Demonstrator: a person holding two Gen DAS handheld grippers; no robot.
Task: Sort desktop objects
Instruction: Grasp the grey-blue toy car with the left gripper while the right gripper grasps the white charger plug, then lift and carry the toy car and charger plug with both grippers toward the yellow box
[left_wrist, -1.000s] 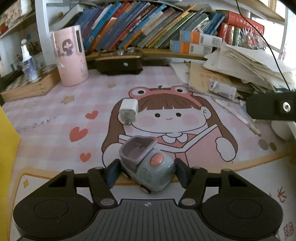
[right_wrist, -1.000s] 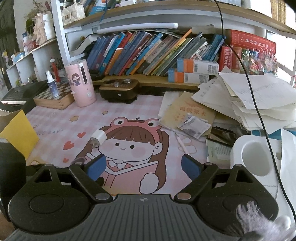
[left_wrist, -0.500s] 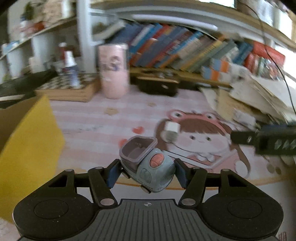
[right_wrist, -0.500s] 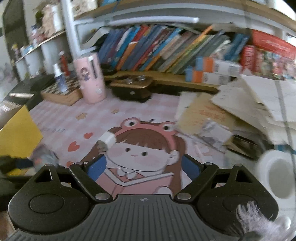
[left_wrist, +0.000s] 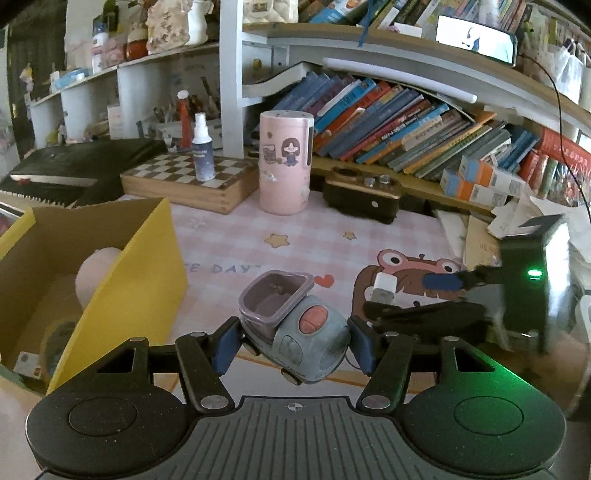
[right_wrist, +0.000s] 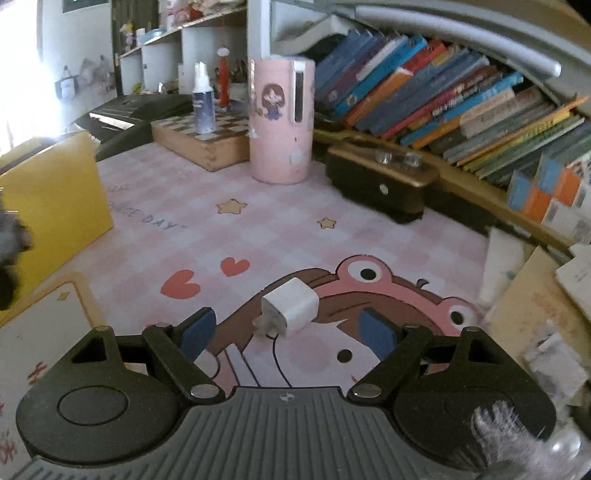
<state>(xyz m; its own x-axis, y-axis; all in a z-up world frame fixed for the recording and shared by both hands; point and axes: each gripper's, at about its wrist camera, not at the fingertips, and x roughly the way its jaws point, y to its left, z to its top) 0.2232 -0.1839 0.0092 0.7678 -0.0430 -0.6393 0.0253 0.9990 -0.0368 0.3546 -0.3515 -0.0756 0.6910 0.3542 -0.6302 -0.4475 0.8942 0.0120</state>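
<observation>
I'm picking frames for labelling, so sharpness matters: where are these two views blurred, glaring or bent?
Left wrist view: the toy truck in the left gripper is sharp; the right gripper is motion-smeared; shelves bow from fisheye. Right wrist view: the white charger is crisp, upper-left window glare is blown out, edges are smeared.

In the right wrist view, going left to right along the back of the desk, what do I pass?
Yellow box → wooden chessboard box with the spray bottle on it → pink cylindrical container → black and gold case → orange and blue cartons.
</observation>
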